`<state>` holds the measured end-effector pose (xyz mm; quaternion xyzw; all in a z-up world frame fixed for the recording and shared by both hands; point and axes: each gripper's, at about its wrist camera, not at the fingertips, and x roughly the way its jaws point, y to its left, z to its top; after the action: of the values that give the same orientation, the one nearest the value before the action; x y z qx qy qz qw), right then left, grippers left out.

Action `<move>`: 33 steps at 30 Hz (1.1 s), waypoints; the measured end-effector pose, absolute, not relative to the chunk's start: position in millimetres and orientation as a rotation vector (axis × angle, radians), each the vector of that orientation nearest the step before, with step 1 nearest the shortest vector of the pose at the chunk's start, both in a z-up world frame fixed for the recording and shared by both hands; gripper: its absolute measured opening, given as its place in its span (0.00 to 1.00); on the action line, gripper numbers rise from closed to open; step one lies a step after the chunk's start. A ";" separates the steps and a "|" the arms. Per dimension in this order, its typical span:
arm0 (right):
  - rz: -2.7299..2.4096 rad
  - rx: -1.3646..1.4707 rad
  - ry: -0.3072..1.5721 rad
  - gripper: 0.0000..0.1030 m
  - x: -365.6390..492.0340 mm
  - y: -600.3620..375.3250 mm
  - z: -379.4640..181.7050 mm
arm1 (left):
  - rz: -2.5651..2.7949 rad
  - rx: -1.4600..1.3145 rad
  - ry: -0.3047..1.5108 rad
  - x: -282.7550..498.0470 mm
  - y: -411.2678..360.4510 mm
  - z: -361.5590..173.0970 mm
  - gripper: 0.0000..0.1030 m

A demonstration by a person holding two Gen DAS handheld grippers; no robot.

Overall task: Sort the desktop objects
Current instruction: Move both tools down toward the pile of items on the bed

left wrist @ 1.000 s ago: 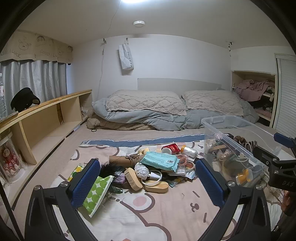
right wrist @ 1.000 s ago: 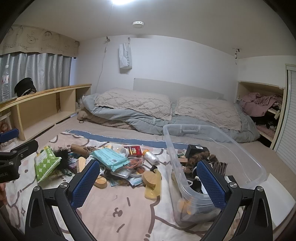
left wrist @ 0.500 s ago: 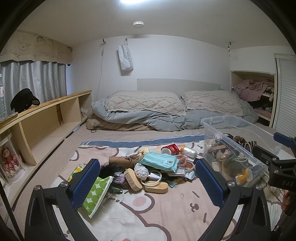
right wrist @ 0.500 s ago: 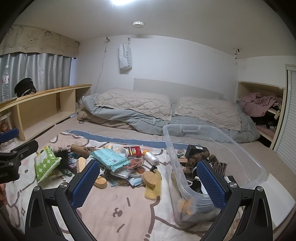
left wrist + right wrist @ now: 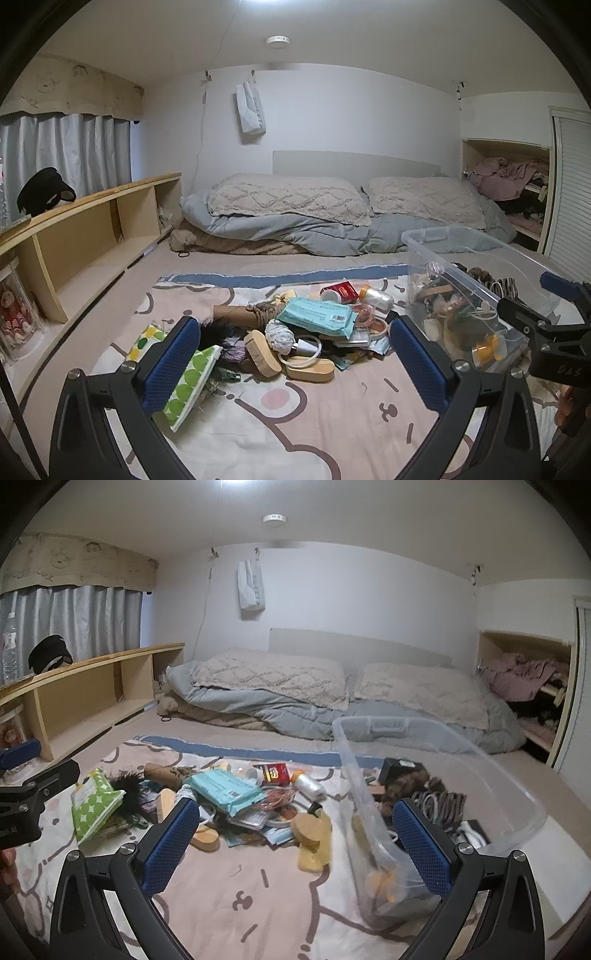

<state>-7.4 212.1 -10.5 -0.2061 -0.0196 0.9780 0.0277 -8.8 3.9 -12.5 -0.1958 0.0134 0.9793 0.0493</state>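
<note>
From the left wrist camera, the left gripper [image 5: 293,363] hangs over a pink cartoon blanket [image 5: 295,424] on the bed. Its two blue padded fingers [image 5: 171,363] are spread wide apart and hold nothing. Between them, farther off, lies a messy pile of small things. There is a teal pack of wet wipes [image 5: 317,315] on top, a red and white can [image 5: 339,291] behind it, a shiny silver spool [image 5: 376,297] next to the can, a ball of white string [image 5: 279,334], and two flat wooden blocks [image 5: 284,360] at the front. A green and white dotted pouch [image 5: 184,384] lies just beside the left finger. To the right of the pile stands a clear plastic storage box [image 5: 443,258] with things already inside (they are too jumbled to name). The other gripper [image 5: 554,325] shows at the right edge.

From the right wrist camera, the right gripper [image 5: 295,845] also has its blue fingers [image 5: 423,845] wide apart with nothing in them. The clear plastic storage box [image 5: 436,734] sits right in front of the right finger, with a black box and dark hair ties inside. The pile is to the left of it. The teal pack of wet wipes [image 5: 223,788], the red and white can [image 5: 275,773] and the green and white dotted pouch [image 5: 94,805] are all on the blanket. The left gripper [image 5: 26,794] shows at the left edge.
</note>
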 end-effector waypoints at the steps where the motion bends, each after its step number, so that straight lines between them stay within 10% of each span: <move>1: 3.020 -0.651 -0.063 1.00 -10.2 211.1 -13.8 | 2.978 -0.606 0.039 -10.8 4.5 -15.5 1.00; 33: 2.963 -1.065 -0.068 1.00 -68.6 188.0 -125.2 | 2.958 -0.988 -0.040 -77.3 -12.4 -126.5 1.00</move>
<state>-68.6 188.0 -125.2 -0.3380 -0.0215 0.9409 -0.0038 -77.3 -12.4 -126.5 -0.3168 -0.0129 0.9483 0.0112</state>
